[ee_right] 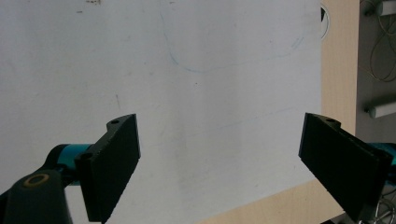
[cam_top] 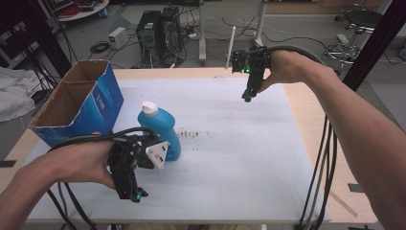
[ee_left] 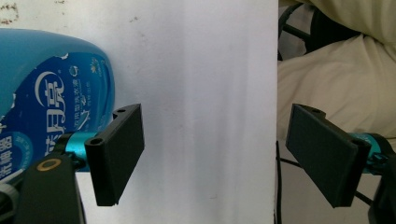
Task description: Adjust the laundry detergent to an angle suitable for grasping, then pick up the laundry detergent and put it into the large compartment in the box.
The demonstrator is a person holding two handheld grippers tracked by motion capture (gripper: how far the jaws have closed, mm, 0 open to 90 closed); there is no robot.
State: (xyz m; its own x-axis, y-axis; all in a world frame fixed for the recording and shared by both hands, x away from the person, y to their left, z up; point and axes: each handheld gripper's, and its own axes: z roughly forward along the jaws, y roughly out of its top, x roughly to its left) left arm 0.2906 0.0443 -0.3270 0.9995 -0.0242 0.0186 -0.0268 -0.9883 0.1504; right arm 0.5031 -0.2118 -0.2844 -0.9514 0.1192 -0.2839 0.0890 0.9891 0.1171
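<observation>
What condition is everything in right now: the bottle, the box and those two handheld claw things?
Blue detergent bottle: upright on the white mat, white cap on, not gripped.
Blue cardboard box: flaps open at the top, standing at the table's left edge.
Left gripper: fingers open, nothing between them, bottle just beside it.
Right gripper: fingers open, empty, held above the mat.
White mat: flat, with a few dark marks.

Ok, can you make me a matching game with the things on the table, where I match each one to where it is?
Things:
1. blue plastic bottle with a white cap
2. blue cardboard box
3. left gripper
4. right gripper

Places:
A. held up over the far side of the white mat
B. near edge, beside the bottle, jaws open
C. far left corner, top open
D. standing between box and mat's middle

Pairs: 1-D, 2-C, 3-B, 4-A
</observation>
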